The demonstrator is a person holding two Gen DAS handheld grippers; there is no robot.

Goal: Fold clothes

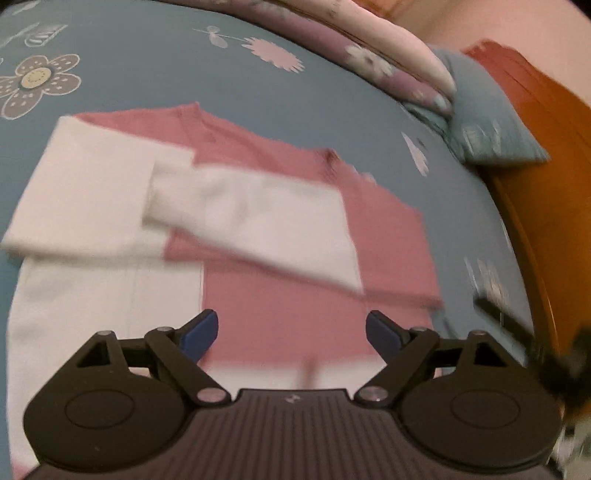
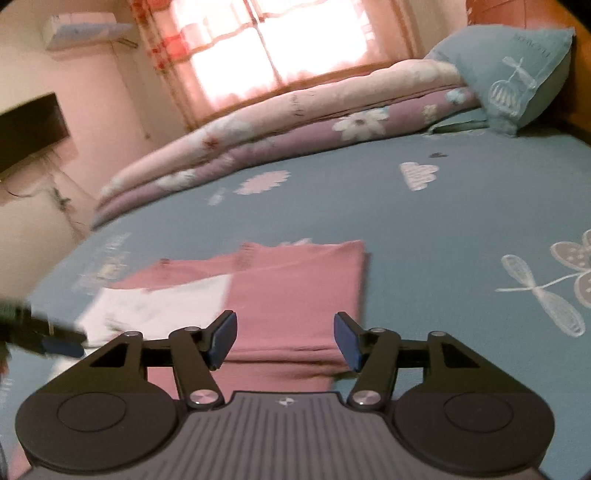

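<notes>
A pink and white long-sleeved top point(image 1: 388, 229) lies flat on the blue flowered bedsheet point(image 1: 147, 74). Its white sleeves point(image 1: 258, 214) are folded across the pink body. My left gripper point(image 1: 291, 317) hovers over the lower part of the top, open, with nothing between its blue pads. In the right wrist view the same top point(image 2: 295, 280) lies just ahead, its folded edge nearest me and a white sleeve point(image 2: 166, 302) to the left. My right gripper point(image 2: 285, 317) is open above that edge and its pads touch no cloth. The left gripper's blurred finger point(image 2: 62, 347) shows at the left edge.
A folded pink and mauve quilt point(image 2: 295, 122) runs along the far side of the bed, with a blue pillow point(image 2: 517, 74) at its end. The orange wooden headboard point(image 1: 546, 147) borders the bed. A bright curtained window point(image 2: 277, 48), a dark screen point(image 2: 29, 129) and a wall air conditioner point(image 2: 85, 29) lie beyond.
</notes>
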